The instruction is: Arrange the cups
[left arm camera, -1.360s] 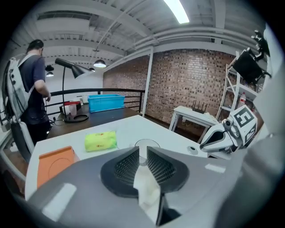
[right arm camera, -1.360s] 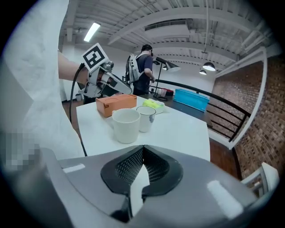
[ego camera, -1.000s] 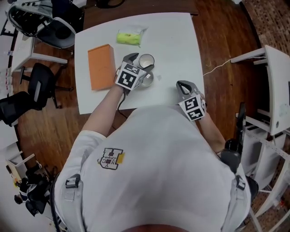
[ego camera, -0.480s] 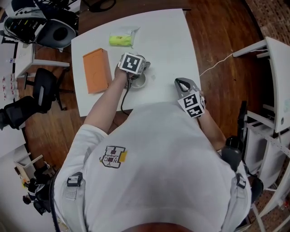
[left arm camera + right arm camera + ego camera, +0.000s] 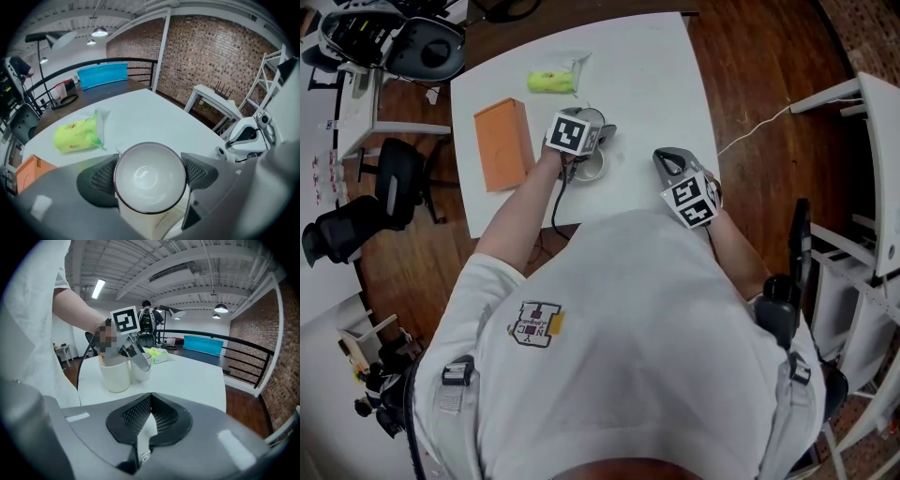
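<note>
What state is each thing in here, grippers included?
left gripper: open, jaws have just been opening, first cup between them
first cup: upright, empty
second cup: upright beside the first
right gripper: shut, empty
orange box: lying flat
yellow packet: lying flat

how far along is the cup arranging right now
Done: the near cup and far cup stand side by side on the table. In hand: the left claw straddles the far cup; its jaws have just been opening, so it looks released. The right claw is shut, empty. Left: probably just backing the left claw off; the intended layout isn't shown.
</note>
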A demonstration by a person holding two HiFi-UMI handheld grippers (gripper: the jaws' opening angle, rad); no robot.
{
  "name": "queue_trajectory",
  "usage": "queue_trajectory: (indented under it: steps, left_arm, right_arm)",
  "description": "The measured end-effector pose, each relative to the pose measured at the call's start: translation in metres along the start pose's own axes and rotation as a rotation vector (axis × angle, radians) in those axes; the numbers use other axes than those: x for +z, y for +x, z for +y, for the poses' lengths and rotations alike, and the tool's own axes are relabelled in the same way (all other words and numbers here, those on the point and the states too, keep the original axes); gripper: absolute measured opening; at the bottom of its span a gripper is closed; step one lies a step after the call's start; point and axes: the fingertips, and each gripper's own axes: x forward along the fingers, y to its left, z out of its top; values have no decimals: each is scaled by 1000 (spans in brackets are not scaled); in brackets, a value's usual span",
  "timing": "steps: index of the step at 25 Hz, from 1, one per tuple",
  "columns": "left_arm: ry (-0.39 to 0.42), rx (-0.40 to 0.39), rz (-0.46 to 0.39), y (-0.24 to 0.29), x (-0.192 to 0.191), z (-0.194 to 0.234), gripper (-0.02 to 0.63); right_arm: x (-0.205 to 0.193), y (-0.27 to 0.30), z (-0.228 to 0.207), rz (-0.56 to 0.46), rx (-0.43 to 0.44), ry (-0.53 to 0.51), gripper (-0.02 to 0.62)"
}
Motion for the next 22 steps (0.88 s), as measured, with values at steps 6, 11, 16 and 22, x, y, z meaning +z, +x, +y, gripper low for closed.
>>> queue_trajectory:
  steps: [6,11,16,22]
  left_arm:
    - [51,-27,-74,3,24,1,413]
    - [136,-112,-66,5,18,-9,465]
    - [219,-75,-18,7,17,-8,463]
    - [250,-46,-35,1,28,-7,411]
  right_arm:
    - [19,13,-6,-13,7,-19,0]
    - [16,16,-5,3,0,-10,0]
    - [17,17,-7,10,-15,-1,0]
    - [22,17,-7,11,-29,2,0]
